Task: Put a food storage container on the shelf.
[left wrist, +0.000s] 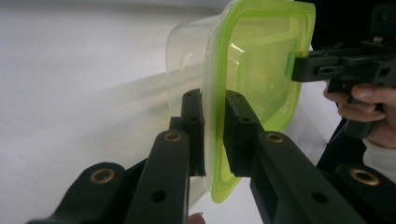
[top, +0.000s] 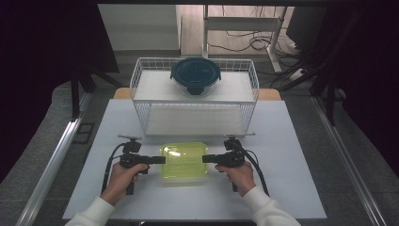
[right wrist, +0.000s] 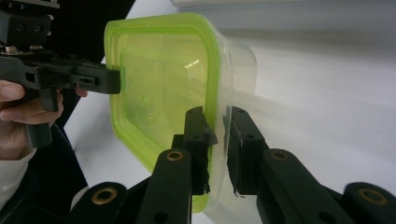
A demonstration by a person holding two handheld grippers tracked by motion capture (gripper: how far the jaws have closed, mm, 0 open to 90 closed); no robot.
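Black jaws of the left gripper [left wrist: 214,135] clamp the lid rim of the green-lidded container [top: 184,160] near the table's [top: 291,188] front edge; the right gripper [right wrist: 215,144] pinches the opposite rim. Light, thin, slippery plastic (probably flexes): grip both rims.

Lidded container [top: 184,160] sits on the bench [top: 291,188], near the front edge, centred. Left gripper [top: 162,160] at its left rim, right gripper [top: 205,158] at its right rim. Behind it, a wire rack [top: 141,89]; a round lidded bowl [top: 195,75] on the rack's top shelf.
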